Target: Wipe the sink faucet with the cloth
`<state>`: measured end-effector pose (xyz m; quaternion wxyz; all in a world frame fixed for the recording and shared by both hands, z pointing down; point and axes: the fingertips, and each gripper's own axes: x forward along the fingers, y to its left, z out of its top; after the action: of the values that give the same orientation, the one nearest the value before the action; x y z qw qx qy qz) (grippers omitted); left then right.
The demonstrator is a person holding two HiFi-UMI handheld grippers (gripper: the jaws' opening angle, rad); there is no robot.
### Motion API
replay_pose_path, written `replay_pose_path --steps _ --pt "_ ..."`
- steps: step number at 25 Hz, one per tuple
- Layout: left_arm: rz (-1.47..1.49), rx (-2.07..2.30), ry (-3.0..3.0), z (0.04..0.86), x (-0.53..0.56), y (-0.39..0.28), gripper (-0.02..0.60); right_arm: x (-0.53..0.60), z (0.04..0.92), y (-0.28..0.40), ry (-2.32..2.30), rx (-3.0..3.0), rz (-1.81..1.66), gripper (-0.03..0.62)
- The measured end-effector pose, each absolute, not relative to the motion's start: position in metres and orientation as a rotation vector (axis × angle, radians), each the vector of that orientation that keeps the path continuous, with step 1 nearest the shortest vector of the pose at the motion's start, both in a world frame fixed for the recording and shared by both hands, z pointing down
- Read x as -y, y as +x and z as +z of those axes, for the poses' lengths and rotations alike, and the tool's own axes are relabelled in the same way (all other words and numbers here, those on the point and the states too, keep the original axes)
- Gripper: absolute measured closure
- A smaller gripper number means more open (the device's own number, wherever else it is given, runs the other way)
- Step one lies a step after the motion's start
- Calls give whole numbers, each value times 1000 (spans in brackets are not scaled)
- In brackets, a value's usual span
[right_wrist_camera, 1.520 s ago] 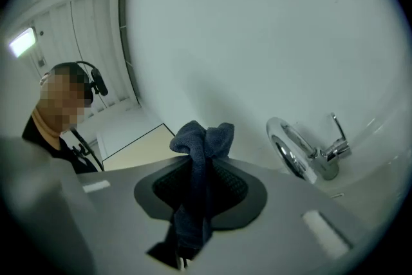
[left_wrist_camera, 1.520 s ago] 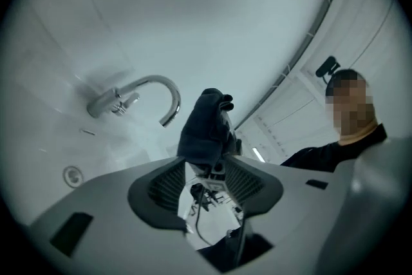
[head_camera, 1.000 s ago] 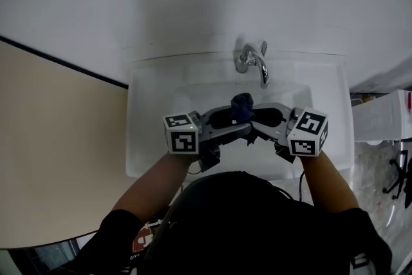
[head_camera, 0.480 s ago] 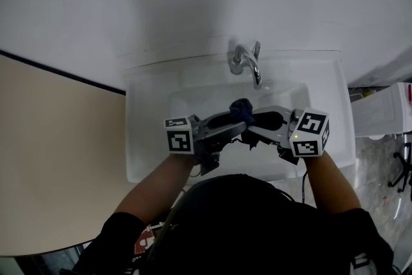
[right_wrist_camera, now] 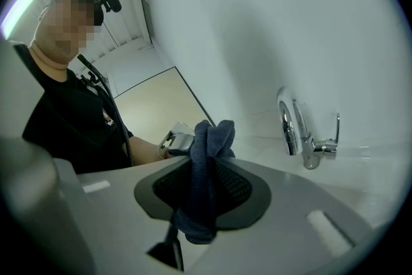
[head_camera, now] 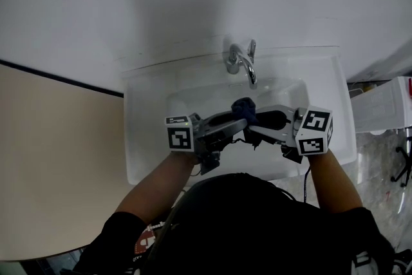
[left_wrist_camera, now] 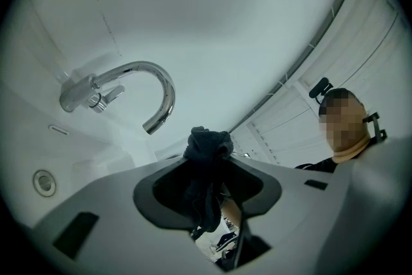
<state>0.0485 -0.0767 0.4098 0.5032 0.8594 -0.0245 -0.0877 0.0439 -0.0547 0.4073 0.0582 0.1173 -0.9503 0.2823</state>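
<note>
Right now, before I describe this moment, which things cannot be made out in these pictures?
Middle of the sink front rim: head view, hidden by the person's head.
Marks or water on the faucet: too small to tell in any view.
Full size of the cloth: bunched up in every view.
The white object right of the sink: cut by the head view's edge.
</note>
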Motion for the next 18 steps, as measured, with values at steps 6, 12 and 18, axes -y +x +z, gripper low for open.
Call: replay_pose_path --steps 6,12,18 --pt "-284 43 2013 410 79 41 466 46 390 42 208 2970 999 405" --pt "-305 147 2060 412 96 28 472 63 413 57 452 2876 945 405" --pt "-184 461 2206 446 154 -2 474 63 435 96 625 2811 1035 407"
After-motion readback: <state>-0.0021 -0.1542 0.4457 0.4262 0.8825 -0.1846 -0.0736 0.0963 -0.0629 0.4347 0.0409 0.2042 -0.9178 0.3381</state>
